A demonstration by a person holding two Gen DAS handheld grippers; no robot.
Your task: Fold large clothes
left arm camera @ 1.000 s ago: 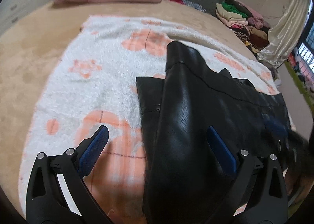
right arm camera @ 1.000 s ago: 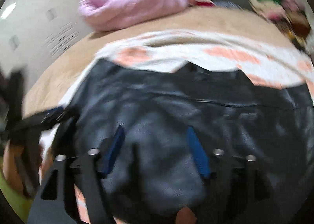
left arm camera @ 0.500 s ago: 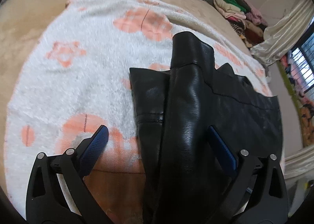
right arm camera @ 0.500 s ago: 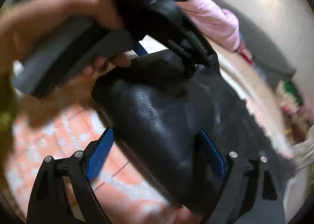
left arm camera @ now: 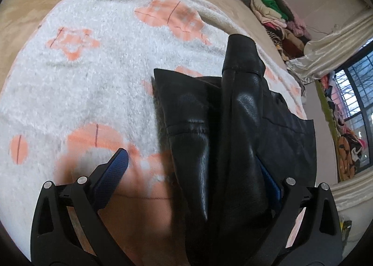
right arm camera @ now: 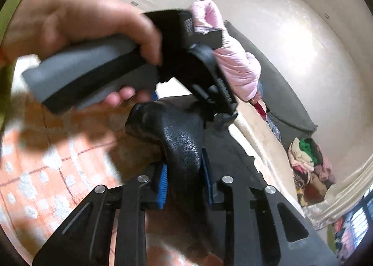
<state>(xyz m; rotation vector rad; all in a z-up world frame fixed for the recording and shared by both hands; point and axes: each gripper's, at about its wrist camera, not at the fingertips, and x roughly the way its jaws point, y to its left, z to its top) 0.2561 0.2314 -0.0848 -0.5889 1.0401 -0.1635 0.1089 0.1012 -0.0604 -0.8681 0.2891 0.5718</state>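
Note:
A black leather jacket lies on a white blanket with orange flowers, one sleeve folded up over its body. My left gripper is open, its jaws wide apart around the near end of the folded sleeve; the right pad is partly hidden by leather. In the right wrist view my right gripper is shut on a fold of the jacket, blue pads pressing both sides. The hand holding the left gripper is just above it.
The blanket lies on a tan bed. A pink quilt and a grey cushion sit at the bed's far end. A pile of folded clothes stands at the far right, by cream curtains and a window.
My right gripper swung round to the jacket's near end and closed on a fold of leather. My left gripper moved lower and closer to the sleeve, still open.

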